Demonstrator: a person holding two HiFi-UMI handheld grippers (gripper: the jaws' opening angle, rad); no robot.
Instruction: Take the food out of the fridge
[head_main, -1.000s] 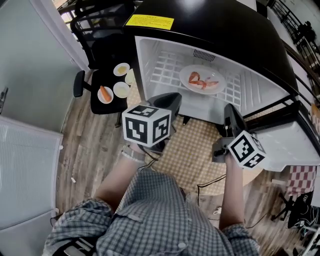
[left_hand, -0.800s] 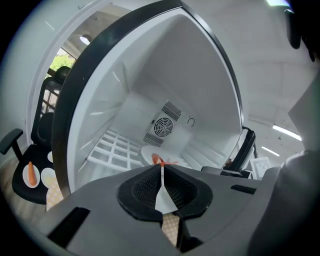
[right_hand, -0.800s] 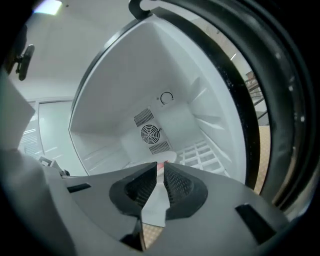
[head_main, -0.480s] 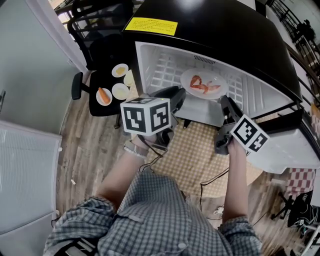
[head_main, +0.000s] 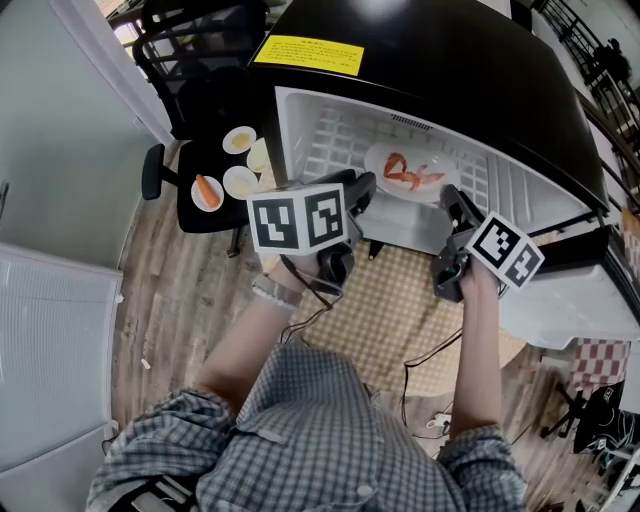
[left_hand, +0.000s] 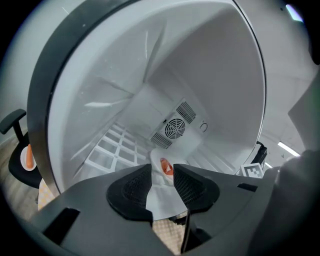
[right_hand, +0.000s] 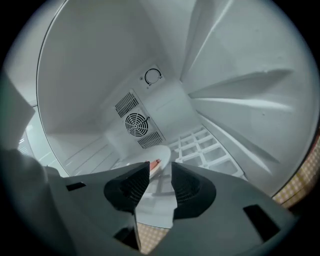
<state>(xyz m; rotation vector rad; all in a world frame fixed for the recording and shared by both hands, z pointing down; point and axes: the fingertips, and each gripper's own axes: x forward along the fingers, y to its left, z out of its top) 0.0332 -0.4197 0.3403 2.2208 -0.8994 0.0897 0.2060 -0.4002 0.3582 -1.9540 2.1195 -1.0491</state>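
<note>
Inside the open fridge (head_main: 300, 125), on its white wire shelf (head_main: 330, 140), a white plate (head_main: 372, 160) is sitting about midway between the shelf's left and right edges. It is carrying the food (head_main: 405, 172) — a few red-orange pieces lying loosely across its middle. A round fan grille (right_hand: 136, 122) is showing on the back wall behind the plate.

The person is holding both tools at the fridge's mouth, pointing inward and slightly down. The left hand-held gripper (head_main: 362, 192) is hovering near the plate's left rim without touching it. Its jaws have just been opening and are now standing spread, with nothing between the pads. Through the gap, the left gripper view is showing the food and the plate lying straight ahead, apart from the pads. The right hand-held gripper (head_main: 450, 200) is hanging just in front of the plate's right rim, its jaws also parted and gripping nothing. In the right gripper view the plate is lying ahead and a little to the left of the gap. So the plate is resting between the two tools and just beyond their tips.

Left of the fridge, a black chair (head_main: 215, 215) is bearing several small plates — one is holding an orange piece (head_main: 208, 188). A checked mat (head_main: 390, 300) is lying on the wooden floor below the hands.
</note>
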